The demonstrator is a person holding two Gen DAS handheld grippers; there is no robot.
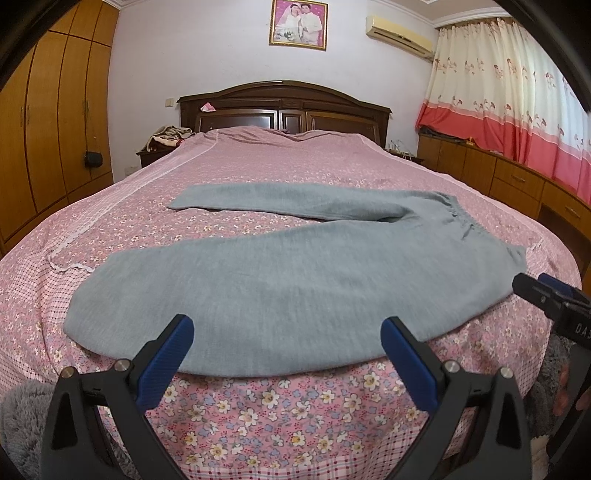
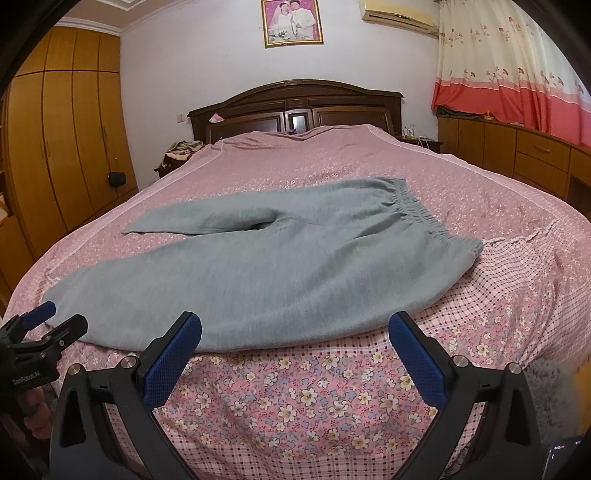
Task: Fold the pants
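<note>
Lying spread flat across the middle of both frames, soft grey knit pants (image 1: 258, 280) are seen on a pink floral bedspread (image 1: 277, 413), legs splayed toward the left, elastic waistband at right. The left gripper (image 1: 287, 334) and right gripper (image 2: 295, 328) are held wide apart at the near hem, gripping nothing.

A home bedroom: a bed (image 1: 258, 162) with dark wooden headboard (image 1: 284, 107) and floral pink cover, a wardrobe (image 1: 55, 122) along one wall, a framed portrait (image 1: 298, 23), an air conditioner (image 1: 400, 31), and patterned curtains (image 1: 498, 96) above low drawers (image 1: 517, 177).
</note>
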